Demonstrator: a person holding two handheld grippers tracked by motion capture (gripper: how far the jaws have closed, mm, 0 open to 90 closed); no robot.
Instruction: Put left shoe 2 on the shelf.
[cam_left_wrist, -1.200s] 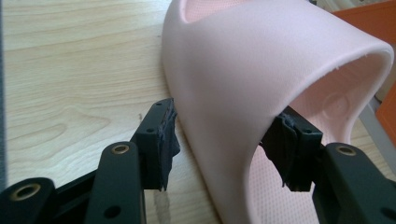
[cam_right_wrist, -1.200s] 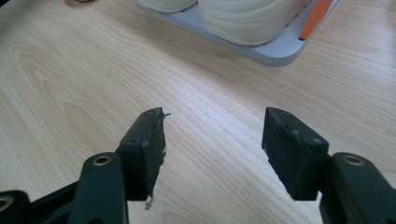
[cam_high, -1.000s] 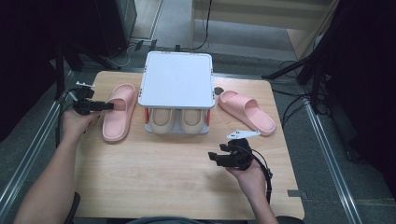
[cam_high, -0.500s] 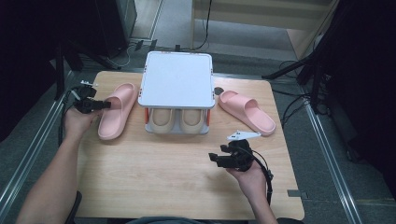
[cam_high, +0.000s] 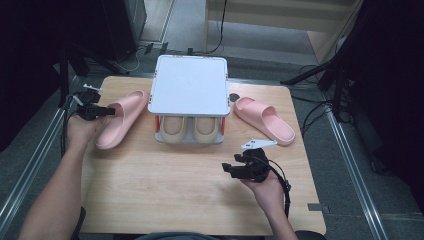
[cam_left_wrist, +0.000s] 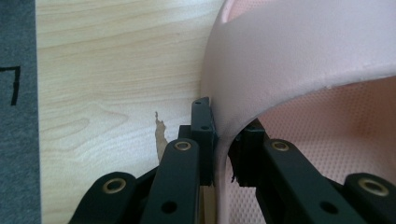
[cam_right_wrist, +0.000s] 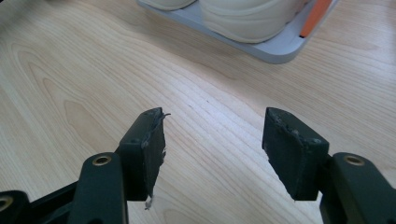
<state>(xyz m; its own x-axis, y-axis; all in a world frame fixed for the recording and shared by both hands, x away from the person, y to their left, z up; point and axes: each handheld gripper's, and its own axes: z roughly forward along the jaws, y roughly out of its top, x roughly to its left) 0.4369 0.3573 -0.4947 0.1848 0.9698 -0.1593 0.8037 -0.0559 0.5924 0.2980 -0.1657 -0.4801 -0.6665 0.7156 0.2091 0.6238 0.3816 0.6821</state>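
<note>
A pink slipper (cam_high: 120, 120) lies on the wooden table (cam_high: 165, 180) left of a grey two-tier shoe rack (cam_high: 189, 90). My left gripper (cam_high: 111, 111) reaches into it from the left. Its jaws have just been closing, and in the left gripper view the left gripper (cam_left_wrist: 224, 135) is shut on the edge of the slipper's strap (cam_left_wrist: 299, 60), one pad outside and one inside. A second pink slipper (cam_high: 265, 120) lies right of the rack. My right gripper (cam_high: 231, 167) rests near the table's front right, and the right gripper (cam_right_wrist: 212, 140) stands open over bare wood.
A beige pair of slippers (cam_high: 192, 129) sits on the rack's lower tier, also seen as beige slippers (cam_right_wrist: 243, 14) on the grey tray (cam_right_wrist: 280, 49) ahead of the right gripper. A small black object (cam_high: 233, 97) lies by the rack's right side. Metal rails (cam_high: 35, 150) flank the table.
Hardly anything differs in the high view: the left hand stays at the slipper's strap with only a slight shift, and the right hand has not moved.
</note>
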